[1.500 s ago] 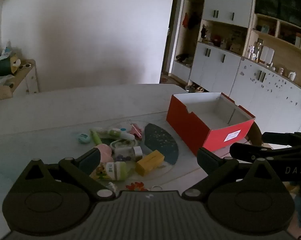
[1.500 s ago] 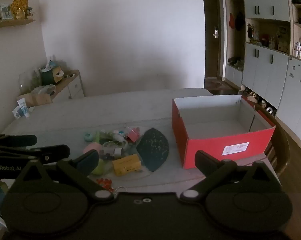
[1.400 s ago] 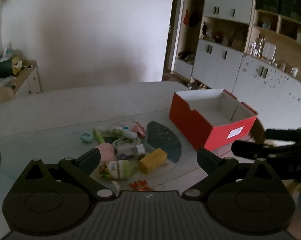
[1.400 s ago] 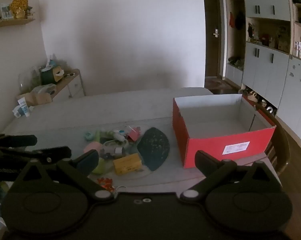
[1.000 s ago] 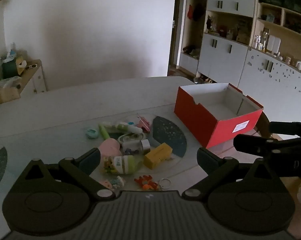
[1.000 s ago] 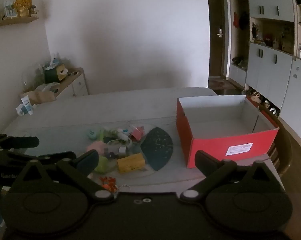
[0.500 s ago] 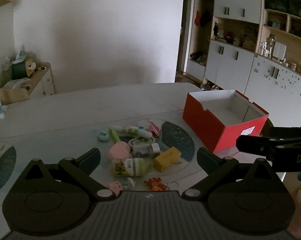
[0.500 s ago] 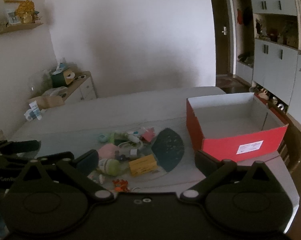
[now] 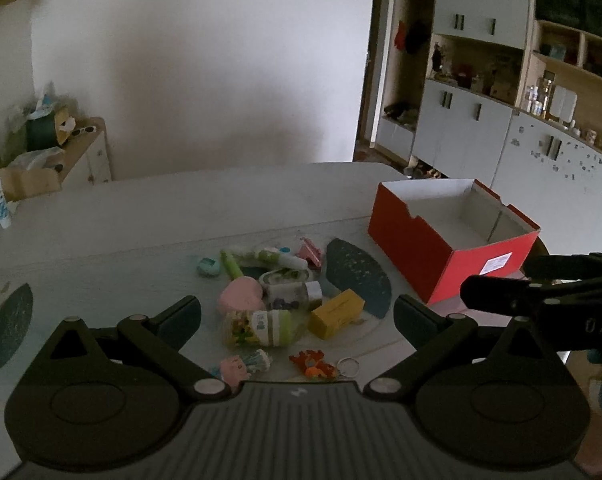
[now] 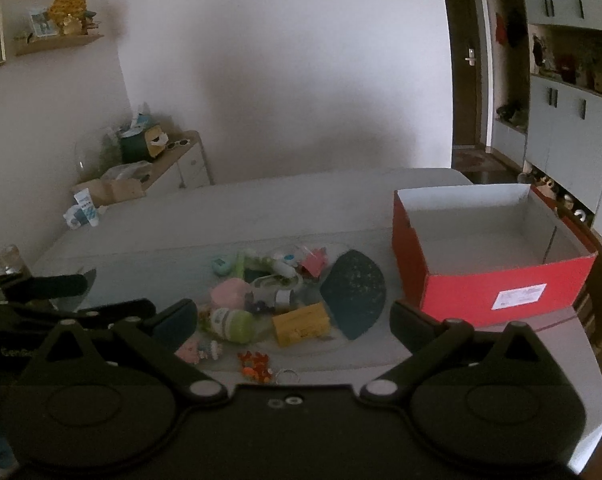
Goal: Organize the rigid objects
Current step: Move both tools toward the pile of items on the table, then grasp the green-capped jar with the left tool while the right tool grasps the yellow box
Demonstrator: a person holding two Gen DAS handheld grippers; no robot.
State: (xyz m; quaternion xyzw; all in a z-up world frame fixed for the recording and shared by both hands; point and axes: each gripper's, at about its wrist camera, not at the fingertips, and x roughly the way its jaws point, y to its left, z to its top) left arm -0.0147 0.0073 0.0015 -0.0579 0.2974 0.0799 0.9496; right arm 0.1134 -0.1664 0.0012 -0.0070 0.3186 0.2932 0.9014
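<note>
A pile of small objects lies on the table: a yellow box point(image 9: 336, 313) point(image 10: 301, 324), a pink heart-shaped case point(image 9: 241, 300), a green-capped bottle point(image 9: 261, 327) point(image 10: 231, 323), a clear jar point(image 9: 287, 292), an orange toy point(image 9: 313, 363) and a key ring point(image 9: 348, 367). An open, empty red box point(image 9: 453, 256) point(image 10: 497, 268) stands to the right. My left gripper point(image 9: 297, 314) is open and empty, above the pile's near side. My right gripper point(image 10: 291, 322) is open and empty, also short of the pile.
A dark oval mat point(image 9: 359, 276) lies between the pile and the red box. Another dark mat point(image 9: 11, 320) is at the table's left edge. A side cabinet point(image 10: 169, 168) with clutter stands at the back left, white cupboards point(image 9: 501, 136) at the right.
Both grippers have pulled back and up from the table, so the pile and red box look smaller and farther off. Both stay open. No object has moved.
</note>
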